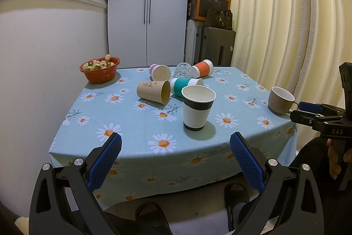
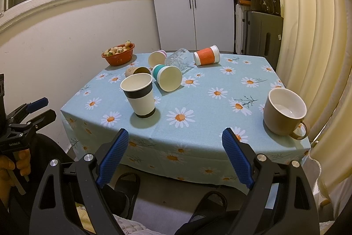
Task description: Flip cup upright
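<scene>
A white paper cup with black bands [image 1: 198, 107] [image 2: 139, 95] stands upright near the table's front. Behind it lie several cups on their sides: a brown one [image 1: 154, 91] [image 2: 134, 71], a teal-banded one [image 1: 186, 86] [image 2: 167, 77], a purple one [image 1: 160, 72] [image 2: 156, 58], an orange-banded one [image 1: 202, 68] [image 2: 206, 55] and a clear glass [image 1: 182, 70] [image 2: 179, 58]. A tan mug [image 1: 280, 100] [image 2: 283, 110] stands upright at the right edge. My left gripper [image 1: 176, 142] is open and empty before the front edge. My right gripper [image 2: 175, 138] is open and empty there too.
The table wears a blue daisy cloth [image 1: 136, 124] [image 2: 209, 107]. A red bowl of fruit [image 1: 100, 69] [image 2: 118, 54] sits at the back left corner. A white wall stands left, curtains [image 1: 275, 14] right, and a cabinet and boxes behind.
</scene>
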A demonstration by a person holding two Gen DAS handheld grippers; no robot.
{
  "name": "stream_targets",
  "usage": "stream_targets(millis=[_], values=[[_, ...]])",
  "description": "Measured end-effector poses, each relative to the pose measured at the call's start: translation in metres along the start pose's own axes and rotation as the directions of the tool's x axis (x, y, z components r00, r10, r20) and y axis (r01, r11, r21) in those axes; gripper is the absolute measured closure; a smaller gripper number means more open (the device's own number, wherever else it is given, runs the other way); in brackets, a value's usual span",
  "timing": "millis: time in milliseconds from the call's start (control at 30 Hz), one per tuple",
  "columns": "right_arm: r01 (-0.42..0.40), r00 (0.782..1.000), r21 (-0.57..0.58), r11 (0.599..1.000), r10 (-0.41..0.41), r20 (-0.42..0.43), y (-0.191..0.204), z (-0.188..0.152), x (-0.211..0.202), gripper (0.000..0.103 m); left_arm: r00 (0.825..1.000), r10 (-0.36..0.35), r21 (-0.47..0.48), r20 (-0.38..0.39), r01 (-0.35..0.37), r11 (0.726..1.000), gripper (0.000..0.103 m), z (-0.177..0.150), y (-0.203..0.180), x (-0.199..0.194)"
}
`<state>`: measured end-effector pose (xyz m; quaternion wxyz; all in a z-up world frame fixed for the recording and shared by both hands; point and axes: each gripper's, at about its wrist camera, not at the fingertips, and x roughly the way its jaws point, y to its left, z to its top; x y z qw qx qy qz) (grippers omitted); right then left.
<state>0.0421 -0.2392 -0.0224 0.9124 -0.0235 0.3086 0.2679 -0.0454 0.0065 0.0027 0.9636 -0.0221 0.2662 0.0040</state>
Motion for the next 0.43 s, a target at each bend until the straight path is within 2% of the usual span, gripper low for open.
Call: stream_targets(millis=[433], values=[[0.000, 1.000, 0.000, 1.000, 0.000, -0.001, -0.0006, -0.0007, 0.0001, 0.017, 1.000, -0.005, -0.006, 0.003, 0.005, 1.000, 0.007, 0.0002, 0.0018, -0.0012]])
